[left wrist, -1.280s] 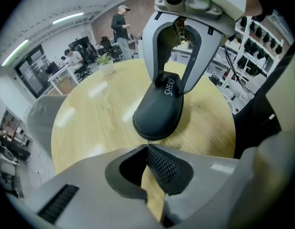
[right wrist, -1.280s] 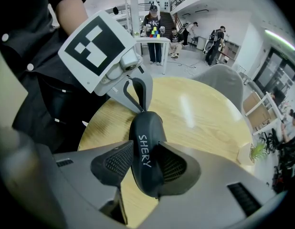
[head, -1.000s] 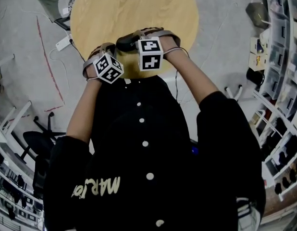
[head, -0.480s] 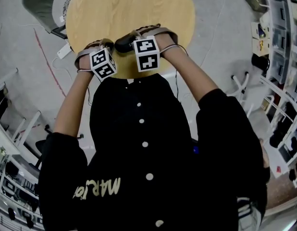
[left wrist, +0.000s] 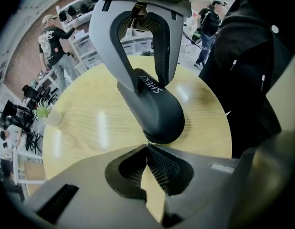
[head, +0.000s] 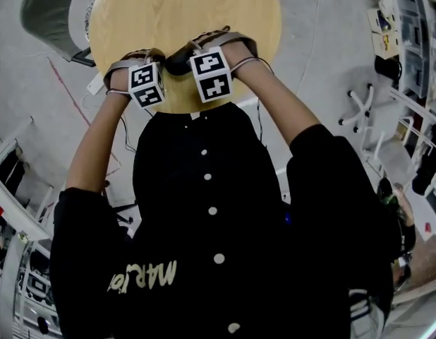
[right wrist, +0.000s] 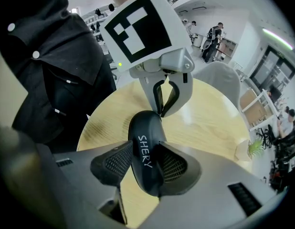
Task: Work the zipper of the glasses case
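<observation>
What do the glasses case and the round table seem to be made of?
Glasses case: probably moulded plastic or leatherette, matte black, smooth, white print. Table: wood or wood-look laminate, glossy; grain and light streaks show.

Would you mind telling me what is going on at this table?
A person works a black glasses case at a round wooden table with two grippers. The right gripper is clamped across the case's body. The left gripper is shut, tips at the case's end; whether they pinch the zipper pull is too small to tell.

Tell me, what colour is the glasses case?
Black glasses case, white lettering, clearest in right gripper view.
</observation>
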Demonstrator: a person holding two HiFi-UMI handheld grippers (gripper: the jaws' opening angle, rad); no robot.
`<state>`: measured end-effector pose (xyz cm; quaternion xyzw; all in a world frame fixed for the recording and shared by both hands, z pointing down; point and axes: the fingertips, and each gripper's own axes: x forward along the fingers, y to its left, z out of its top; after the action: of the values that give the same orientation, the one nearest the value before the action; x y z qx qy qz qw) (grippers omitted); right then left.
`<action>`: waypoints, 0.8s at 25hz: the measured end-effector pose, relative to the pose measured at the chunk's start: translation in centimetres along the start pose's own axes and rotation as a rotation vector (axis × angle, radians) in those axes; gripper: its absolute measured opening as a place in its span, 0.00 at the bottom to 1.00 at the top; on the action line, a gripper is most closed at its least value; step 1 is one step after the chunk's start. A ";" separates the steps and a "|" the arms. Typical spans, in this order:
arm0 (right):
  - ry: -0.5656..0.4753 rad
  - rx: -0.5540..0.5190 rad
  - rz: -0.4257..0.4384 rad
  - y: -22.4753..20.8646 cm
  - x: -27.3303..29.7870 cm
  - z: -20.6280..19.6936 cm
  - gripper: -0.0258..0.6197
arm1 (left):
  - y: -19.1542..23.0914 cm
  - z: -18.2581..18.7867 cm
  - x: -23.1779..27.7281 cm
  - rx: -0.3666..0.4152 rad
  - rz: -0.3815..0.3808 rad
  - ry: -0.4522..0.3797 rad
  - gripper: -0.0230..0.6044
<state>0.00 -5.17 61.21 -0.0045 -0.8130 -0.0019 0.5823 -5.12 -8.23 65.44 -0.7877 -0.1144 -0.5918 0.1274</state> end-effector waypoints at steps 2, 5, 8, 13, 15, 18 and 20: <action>0.003 0.003 0.001 -0.1 -0.1 0.1 0.31 | 0.4 0.5 -0.3 0.044 -0.011 -0.002 0.04; 0.006 0.007 0.001 0.0 -0.3 0.1 0.31 | 0.5 0.9 -0.4 0.100 -0.030 -0.001 0.05; 0.007 0.009 -0.004 0.0 -0.3 0.0 0.31 | 0.6 1.1 -0.4 0.122 -0.036 -0.002 0.05; -0.005 0.035 -0.009 0.2 -0.4 0.0 0.31 | 0.4 1.2 -0.5 0.141 -0.025 0.001 0.05; -0.027 0.068 -0.007 0.2 -0.6 0.1 0.31 | 0.2 1.1 -0.9 0.161 -0.024 0.003 0.05; -0.038 0.096 -0.017 0.1 -0.6 0.2 0.31 | -0.4 0.3 -1.5 0.160 -0.051 0.010 0.19; -0.039 0.113 -0.028 0.2 -0.7 0.1 0.31 | -0.6 0.1 -2.1 0.135 -0.051 0.005 0.23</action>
<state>0.11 -5.02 60.55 0.0397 -0.8229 0.0358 0.5657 -5.82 -7.72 63.46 -0.7728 -0.1736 -0.5877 0.1652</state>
